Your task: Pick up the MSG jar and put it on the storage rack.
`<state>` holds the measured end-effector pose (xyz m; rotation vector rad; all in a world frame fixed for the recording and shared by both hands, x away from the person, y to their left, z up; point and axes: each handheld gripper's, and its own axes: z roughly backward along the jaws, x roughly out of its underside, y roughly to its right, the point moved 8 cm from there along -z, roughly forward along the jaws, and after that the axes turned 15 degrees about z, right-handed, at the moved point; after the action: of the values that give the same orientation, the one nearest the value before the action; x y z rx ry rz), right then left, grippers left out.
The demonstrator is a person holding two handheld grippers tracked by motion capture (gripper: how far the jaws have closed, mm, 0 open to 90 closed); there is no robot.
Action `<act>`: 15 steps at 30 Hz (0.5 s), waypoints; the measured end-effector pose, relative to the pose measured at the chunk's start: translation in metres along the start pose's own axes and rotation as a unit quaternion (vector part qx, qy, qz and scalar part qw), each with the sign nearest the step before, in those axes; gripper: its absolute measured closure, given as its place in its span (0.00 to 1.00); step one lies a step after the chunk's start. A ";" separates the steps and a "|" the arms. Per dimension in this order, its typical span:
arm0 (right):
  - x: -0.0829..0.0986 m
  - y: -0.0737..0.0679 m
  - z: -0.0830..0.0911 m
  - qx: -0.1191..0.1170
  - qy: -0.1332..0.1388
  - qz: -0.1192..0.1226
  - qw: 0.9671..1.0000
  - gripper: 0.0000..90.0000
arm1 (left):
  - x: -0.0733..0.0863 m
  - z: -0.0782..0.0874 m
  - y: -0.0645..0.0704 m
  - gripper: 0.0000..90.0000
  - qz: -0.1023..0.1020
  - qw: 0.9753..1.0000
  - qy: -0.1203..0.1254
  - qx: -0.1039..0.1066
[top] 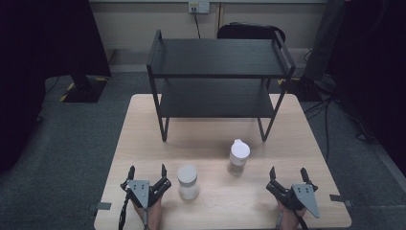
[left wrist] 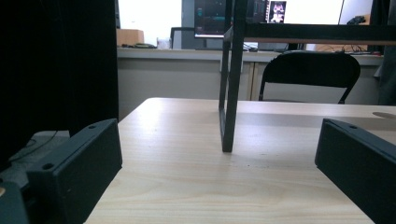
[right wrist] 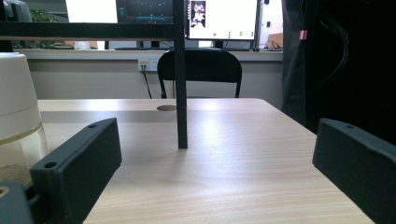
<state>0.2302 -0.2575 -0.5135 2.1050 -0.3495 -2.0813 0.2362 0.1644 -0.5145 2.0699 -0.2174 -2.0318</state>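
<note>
Nothing is done yet: both my grippers, left and right, rest on the surface with jaws spread, empty. Two jars stand between them, the shelf bare.

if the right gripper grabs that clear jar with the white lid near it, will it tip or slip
The clear jar with the white lid looks rigid, so it probably won't deform. Tall and narrow, it may tip if pushed high. Its smooth wall could slip between the right gripper and its open jaws.
</note>
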 end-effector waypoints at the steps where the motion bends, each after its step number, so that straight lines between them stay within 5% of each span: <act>1: 0.000 0.000 0.000 0.001 0.001 -0.003 1.000 0.00 | 0.000 0.000 0.000 0.00 -0.003 1.000 -0.002 0.004; 15: 0.000 -0.001 0.001 0.007 0.001 -0.004 1.000 0.00 | 0.001 0.000 -0.001 0.00 -0.002 1.000 0.002 0.006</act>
<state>0.2296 -0.2570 -0.5142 2.1185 -0.3566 -2.0873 0.2357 0.1647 -0.5152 2.0835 -0.2245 -2.0339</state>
